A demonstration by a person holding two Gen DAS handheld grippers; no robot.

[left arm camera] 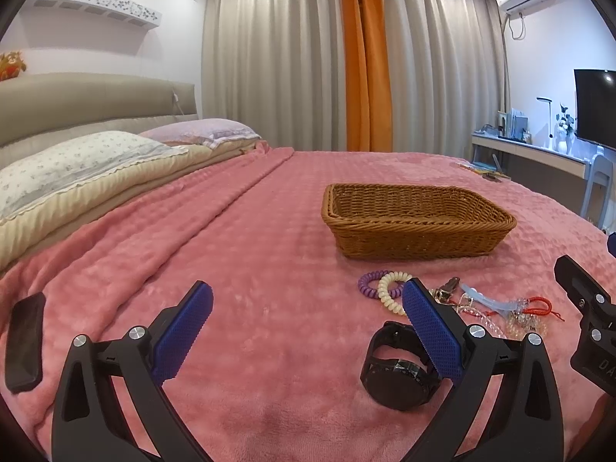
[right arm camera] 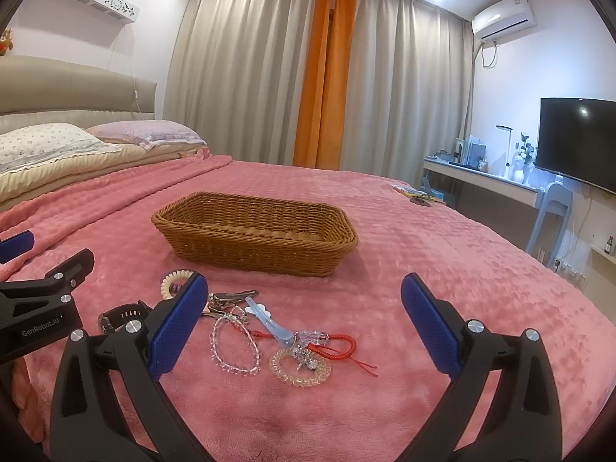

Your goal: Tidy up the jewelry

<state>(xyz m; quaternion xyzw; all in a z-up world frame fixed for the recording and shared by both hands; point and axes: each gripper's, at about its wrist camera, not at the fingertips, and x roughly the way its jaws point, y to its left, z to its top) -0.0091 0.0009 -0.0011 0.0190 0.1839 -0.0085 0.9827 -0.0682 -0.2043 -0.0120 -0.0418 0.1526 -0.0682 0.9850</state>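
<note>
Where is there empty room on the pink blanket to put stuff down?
Bare blanket lies left of the basket, toward the pillows, and right of it. The crowded patch is in front of the basket: hair ties, watch, bracelets.

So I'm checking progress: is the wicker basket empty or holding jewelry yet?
Looks empty: the basket shows only bare weave inside, though its near wall hides part of the floor. The bracelets lie on the blanket.

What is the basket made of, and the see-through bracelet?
The basket looks like woven wicker or a plastic imitation: brown twisted strands with a slight sheen. The clear beaded bracelet looks like glass or plastic beads: transparent, glinting; which one can't be told.
</note>
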